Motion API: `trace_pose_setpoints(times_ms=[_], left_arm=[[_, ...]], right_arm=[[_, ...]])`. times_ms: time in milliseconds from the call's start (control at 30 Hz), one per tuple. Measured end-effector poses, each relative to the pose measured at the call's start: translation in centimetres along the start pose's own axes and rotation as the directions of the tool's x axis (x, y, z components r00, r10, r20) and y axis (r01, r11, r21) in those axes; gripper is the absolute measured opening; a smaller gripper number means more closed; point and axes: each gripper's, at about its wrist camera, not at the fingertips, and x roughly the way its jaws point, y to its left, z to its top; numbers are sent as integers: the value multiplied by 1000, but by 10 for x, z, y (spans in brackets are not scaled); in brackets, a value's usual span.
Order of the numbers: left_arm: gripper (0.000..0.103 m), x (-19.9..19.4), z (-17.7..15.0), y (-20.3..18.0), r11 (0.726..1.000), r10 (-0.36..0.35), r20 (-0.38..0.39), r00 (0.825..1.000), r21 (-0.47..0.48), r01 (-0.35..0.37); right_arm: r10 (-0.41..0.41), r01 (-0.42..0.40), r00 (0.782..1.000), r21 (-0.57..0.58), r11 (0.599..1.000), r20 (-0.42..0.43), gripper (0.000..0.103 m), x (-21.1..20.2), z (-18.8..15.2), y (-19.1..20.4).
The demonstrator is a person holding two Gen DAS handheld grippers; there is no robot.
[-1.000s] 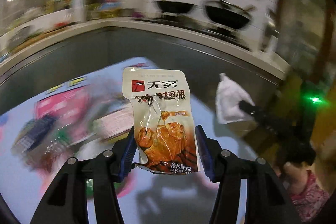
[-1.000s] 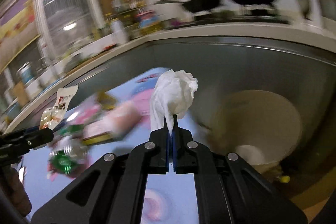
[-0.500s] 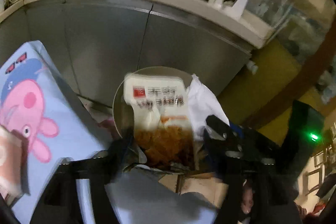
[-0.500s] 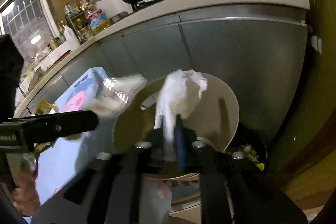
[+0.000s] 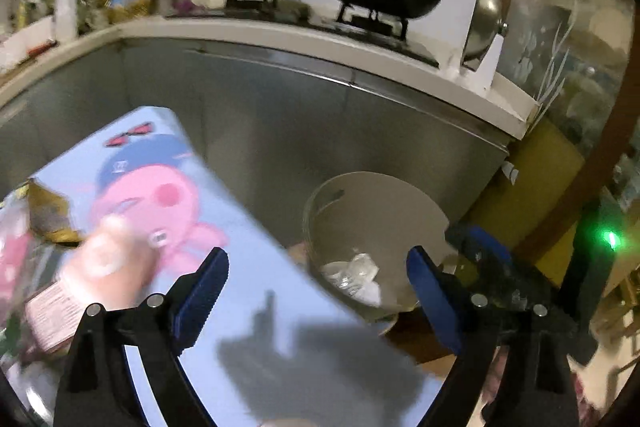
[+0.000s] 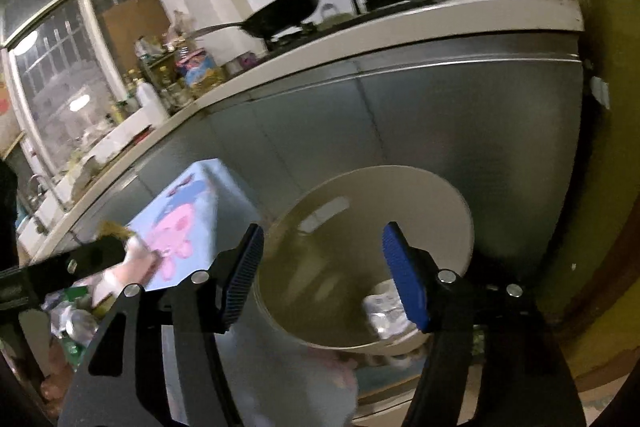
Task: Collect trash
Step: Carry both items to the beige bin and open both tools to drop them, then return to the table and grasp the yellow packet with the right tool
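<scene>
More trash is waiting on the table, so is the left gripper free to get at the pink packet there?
Probably yes: the left gripper is open and empty, and the pink packet lies uncovered on the table just left of it.

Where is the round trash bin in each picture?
Left wrist view: the trash bin sits right of centre, beyond the open left gripper, with crumpled trash at its bottom.
Right wrist view: the trash bin sits low and centre, framed between the fingers of the open right gripper.
Shared landmark: the blue table with the pink cartoon pig, just left of the bin in both.
</scene>
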Motion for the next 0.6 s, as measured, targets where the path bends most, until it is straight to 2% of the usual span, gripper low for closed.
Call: trace_pose_setpoints(times_ms=[200, 267, 333, 367, 467, 533, 600], left_arm=[[90, -57, -31, 45, 997, 67, 54, 996, -37, -65], [90, -74, -34, 70, 992, 108, 47, 993, -67, -105], [84, -81, -28, 93, 985, 138, 23, 990, -106, -135], [78, -84, -21, 113, 978, 147, -3, 989, -147, -146], [74, -86, -5, 164, 949, 120, -55, 991, -286, -131], [73, -90, 1, 191, 924, 91, -48, 995, -369, -102], [73, -97, 6, 205, 909, 97, -22, 995, -406, -97]], right_arm=[[86, -90, 995, -101, 991, -45, 54, 4, -6, 58], [119, -127, 991, -130, 983, -67, 54, 8, -9, 78], [146, -158, 985, -150, 976, -89, 54, 14, -12, 99], [162, -177, 981, -156, 972, -104, 54, 18, -15, 111], [217, -240, 966, -183, 953, -138, 54, 30, -17, 145], [249, -286, 954, -245, 926, -169, 54, 41, -17, 176], [283, -338, 936, -308, 889, -210, 54, 55, -17, 207]])
